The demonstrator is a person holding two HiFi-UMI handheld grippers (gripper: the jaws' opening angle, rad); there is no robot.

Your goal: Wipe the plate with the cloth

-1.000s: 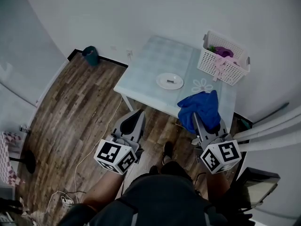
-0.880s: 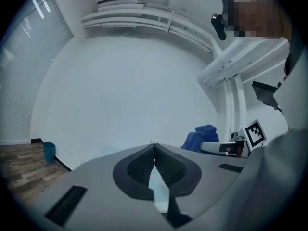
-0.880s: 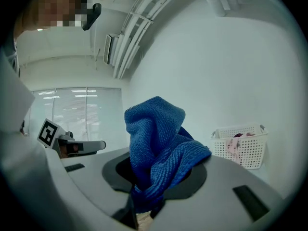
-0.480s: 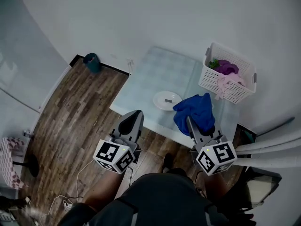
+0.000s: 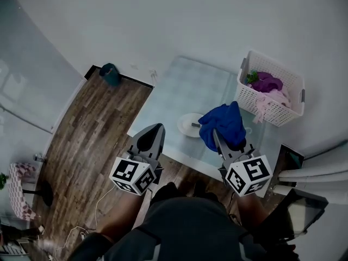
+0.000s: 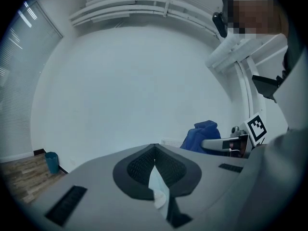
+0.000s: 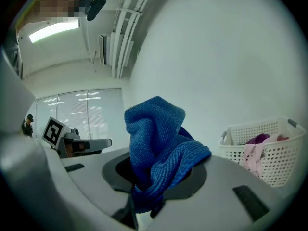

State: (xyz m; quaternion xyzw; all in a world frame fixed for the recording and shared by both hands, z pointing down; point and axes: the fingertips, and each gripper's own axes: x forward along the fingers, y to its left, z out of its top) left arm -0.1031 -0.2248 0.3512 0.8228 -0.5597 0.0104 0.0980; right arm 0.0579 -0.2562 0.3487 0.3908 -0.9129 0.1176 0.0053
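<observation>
Right gripper view: right gripper (image 7: 153,166) pinches a bunched blue ribbed cloth (image 7: 154,124) that stands up above its jaws. Left gripper (image 6: 154,149) is pressed together, empty. A white plate (image 5: 186,125) lies on the table (image 5: 185,88), partly behind the cloth.

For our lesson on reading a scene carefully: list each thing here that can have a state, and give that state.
Left hand-held gripper: shut, nothing between its jaws.
Right hand-held gripper: shut on the blue cloth.
Blue cloth: bunched, standing up from the jaws.
Plate: flat on the table, small dark item on it, partly hidden by the cloth.
Basket: upright, holding purple and pink fabric.
</observation>
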